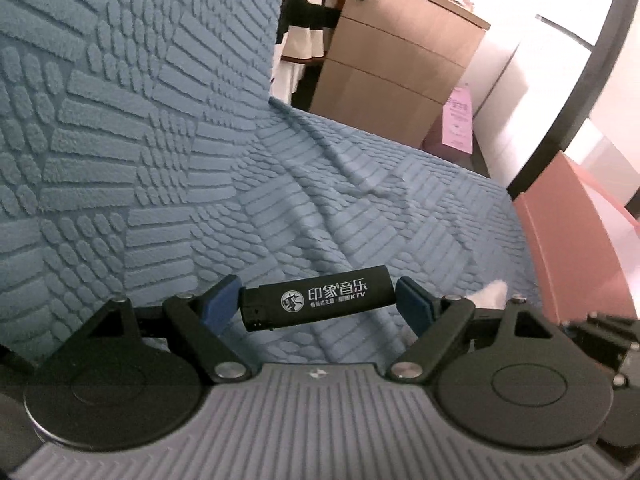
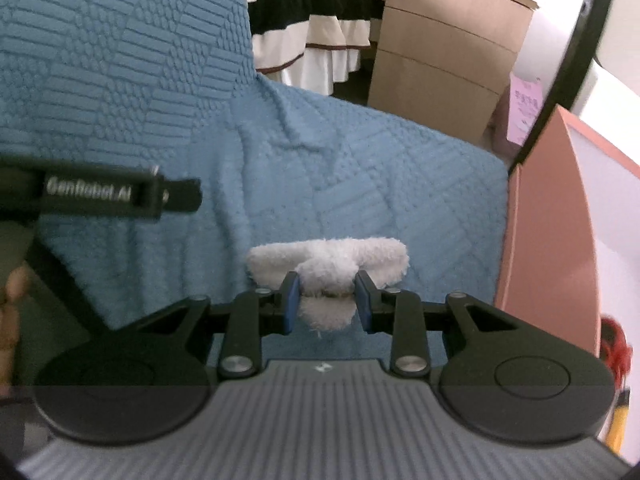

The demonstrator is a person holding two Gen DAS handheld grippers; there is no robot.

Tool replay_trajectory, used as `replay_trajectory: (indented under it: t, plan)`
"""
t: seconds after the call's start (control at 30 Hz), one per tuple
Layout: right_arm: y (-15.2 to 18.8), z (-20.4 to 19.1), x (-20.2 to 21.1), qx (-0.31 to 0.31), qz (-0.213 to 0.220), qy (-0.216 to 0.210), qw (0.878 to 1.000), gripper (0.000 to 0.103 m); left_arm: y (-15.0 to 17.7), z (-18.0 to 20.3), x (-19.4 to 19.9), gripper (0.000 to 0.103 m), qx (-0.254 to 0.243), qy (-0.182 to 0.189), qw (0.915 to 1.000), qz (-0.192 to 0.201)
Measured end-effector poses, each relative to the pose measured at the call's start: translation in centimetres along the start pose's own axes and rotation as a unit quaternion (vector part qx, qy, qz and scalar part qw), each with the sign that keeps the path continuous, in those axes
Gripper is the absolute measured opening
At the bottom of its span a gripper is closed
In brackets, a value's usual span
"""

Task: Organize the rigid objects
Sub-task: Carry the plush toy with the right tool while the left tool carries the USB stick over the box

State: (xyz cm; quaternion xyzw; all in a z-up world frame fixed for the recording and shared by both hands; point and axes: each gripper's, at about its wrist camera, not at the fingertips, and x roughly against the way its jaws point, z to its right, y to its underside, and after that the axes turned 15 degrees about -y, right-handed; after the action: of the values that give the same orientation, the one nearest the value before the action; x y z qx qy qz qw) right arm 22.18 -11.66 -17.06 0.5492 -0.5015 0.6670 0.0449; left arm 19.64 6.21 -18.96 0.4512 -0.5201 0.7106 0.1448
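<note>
Blue textured blanket (image 1: 168, 152) over a seat, wooden drawers (image 1: 396, 52) behind – I hold both loads above it

My left gripper (image 1: 318, 300), jaws wide, clamps a black lighter (image 1: 316, 298) end to end; my right gripper (image 2: 326, 300) pinches a white fluffy toy (image 2: 328, 272) – narrow grip

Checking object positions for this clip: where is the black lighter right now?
In the left wrist view, the black lighter lies crosswise between the left gripper's blue pads, held endwise above the blue textured cover.
</note>
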Motion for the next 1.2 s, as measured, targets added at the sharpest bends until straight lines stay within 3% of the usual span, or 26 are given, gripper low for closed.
replay_trajectory:
  t: [0.27,0.4,0.6,0.83,1.03,1.2]
  plan:
    - [2.3,0.4,0.7,-0.049,-0.016,-0.003,0.999,0.036,0.2,0.0,0.5,0.087,0.001,0.012,0.9999,-0.007]
    - [2.5,0.4,-0.2,-0.046,-0.033,0.006,0.998,0.052,0.2,0.2,0.4,0.087,-0.002,0.012,0.9999,-0.009]
    - [2.1,0.6,-1.1,-0.047,-0.034,-0.002,0.998,0.051,0.2,0.5,0.2,0.087,-0.011,0.014,0.9998,-0.01]
    - [1.9,0.9,-1.5,-0.066,-0.03,0.01,0.997,0.034,0.2,0.7,0.0,0.087,-0.014,0.034,0.9991,-0.019]
    - [1.7,0.8,-0.8,-0.078,-0.011,0.036,0.996,0.033,-0.1,0.8,0.2,0.087,-0.018,0.045,0.9986,-0.022]
    - [0.9,1.3,0.6,-0.107,0.006,0.034,0.994,0.033,-0.6,0.8,0.9,0.087,-0.019,0.065,0.9976,-0.017]
